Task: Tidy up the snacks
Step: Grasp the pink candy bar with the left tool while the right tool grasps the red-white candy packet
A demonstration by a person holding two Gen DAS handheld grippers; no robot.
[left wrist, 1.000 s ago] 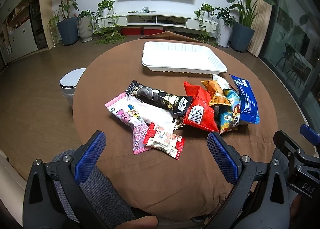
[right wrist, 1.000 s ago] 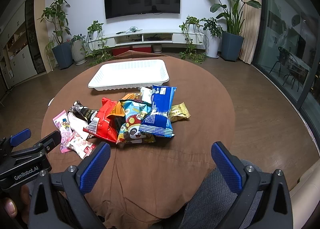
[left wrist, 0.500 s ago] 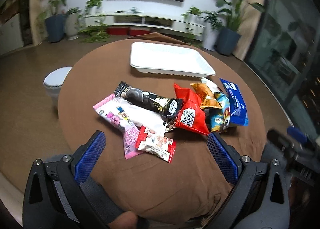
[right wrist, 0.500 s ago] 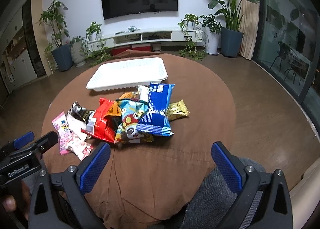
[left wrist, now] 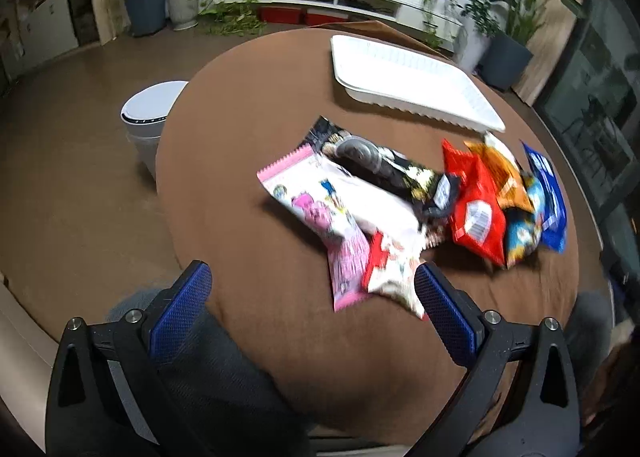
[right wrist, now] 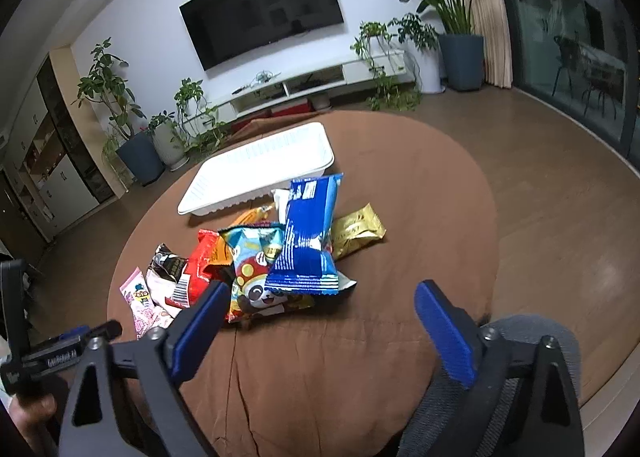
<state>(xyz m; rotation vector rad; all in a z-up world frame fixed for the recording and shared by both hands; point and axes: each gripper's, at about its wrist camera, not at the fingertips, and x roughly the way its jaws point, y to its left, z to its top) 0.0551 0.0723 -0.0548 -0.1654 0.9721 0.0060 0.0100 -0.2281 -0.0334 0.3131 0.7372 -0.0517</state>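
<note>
Your left gripper (left wrist: pixel 312 281) and right gripper (right wrist: pixel 322 299) both hang spread and empty over one heap of some nine snack packets (right wrist: pixel 276 253), the right's jaws just narrowing, beside one white tray (right wrist: pixel 260 169).

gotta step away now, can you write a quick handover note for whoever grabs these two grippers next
Left hand-held gripper: open, empty, hovering near the pink packet.
Right hand-held gripper: open, empty, its jaws have just been closing a little; it faces the blue packet.
Snacks lie in one loose pile on the brown table; gold packet sits beside it.
White tray: nothing in it.
Done: nothing yet. Left: move every packet.
</note>
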